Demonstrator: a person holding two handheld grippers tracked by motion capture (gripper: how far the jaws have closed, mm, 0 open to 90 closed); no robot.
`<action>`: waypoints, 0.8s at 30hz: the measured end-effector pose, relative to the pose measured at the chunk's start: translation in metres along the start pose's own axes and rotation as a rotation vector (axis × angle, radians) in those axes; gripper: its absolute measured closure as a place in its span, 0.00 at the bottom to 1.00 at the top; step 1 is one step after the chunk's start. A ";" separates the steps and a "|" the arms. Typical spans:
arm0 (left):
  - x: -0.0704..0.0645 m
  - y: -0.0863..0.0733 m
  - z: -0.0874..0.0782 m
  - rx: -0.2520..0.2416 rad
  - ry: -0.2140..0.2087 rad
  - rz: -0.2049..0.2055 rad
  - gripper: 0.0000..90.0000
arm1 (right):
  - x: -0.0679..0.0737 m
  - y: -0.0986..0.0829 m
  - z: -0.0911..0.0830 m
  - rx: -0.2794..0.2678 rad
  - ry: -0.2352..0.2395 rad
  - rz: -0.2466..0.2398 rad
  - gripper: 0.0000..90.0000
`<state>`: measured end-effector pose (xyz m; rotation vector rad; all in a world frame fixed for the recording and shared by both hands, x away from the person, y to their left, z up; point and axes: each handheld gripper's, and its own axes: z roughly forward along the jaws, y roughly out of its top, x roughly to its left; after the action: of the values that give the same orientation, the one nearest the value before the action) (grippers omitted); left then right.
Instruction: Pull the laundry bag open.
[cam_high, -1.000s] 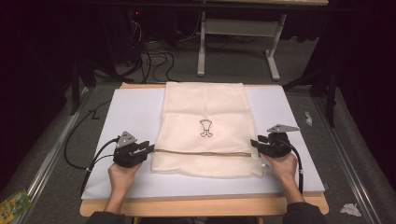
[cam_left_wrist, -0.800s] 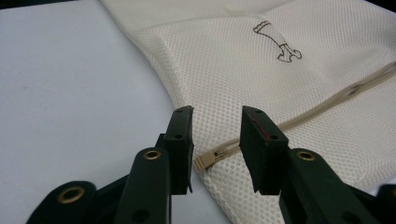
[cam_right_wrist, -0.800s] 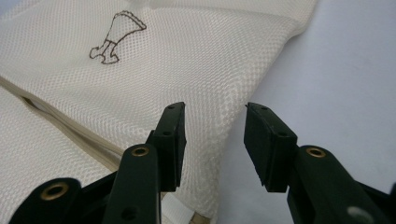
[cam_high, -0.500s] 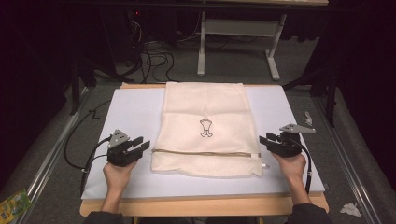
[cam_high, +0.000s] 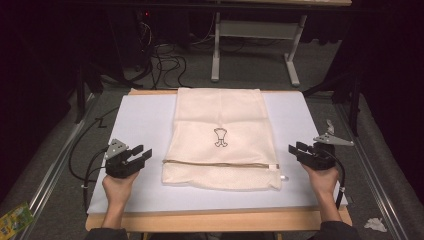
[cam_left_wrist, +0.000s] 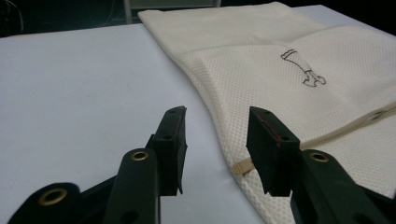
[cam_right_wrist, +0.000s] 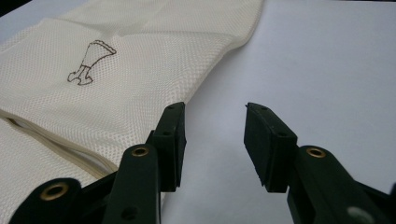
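Nearest, left gripper (cam_high: 142, 152) at eight o'clock and right gripper (cam_high: 296, 149) at four, jaws wide and holding nothing, just clear of the cream mesh bag (cam_high: 220, 137) flat mid-mat (cam_high: 140, 120), stretching toward twelve.

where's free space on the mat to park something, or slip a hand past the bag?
Two bare strips of the white mat: one between the mesh bag and the mat's left edge, one between the bag and the right edge. Near ends are crowded: the left gripper and right gripper sit open there, apart from the bag. A thin strip runs below the bag's near hem.
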<state>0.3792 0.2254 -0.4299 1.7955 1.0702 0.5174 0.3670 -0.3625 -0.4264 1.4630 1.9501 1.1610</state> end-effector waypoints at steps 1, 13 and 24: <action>0.001 0.000 -0.001 -0.002 0.003 -0.001 0.64 | -0.001 -0.001 -0.001 -0.002 -0.001 0.003 0.66; 0.009 -0.005 -0.004 -0.004 0.029 -0.025 0.63 | -0.013 -0.008 -0.009 -0.031 -0.006 0.039 0.66; 0.017 -0.010 -0.009 -0.002 0.071 -0.026 0.62 | -0.024 -0.017 -0.012 -0.046 -0.026 0.076 0.66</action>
<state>0.3770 0.2465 -0.4362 1.7704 1.1399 0.5694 0.3571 -0.3904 -0.4372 1.5322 1.8530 1.2055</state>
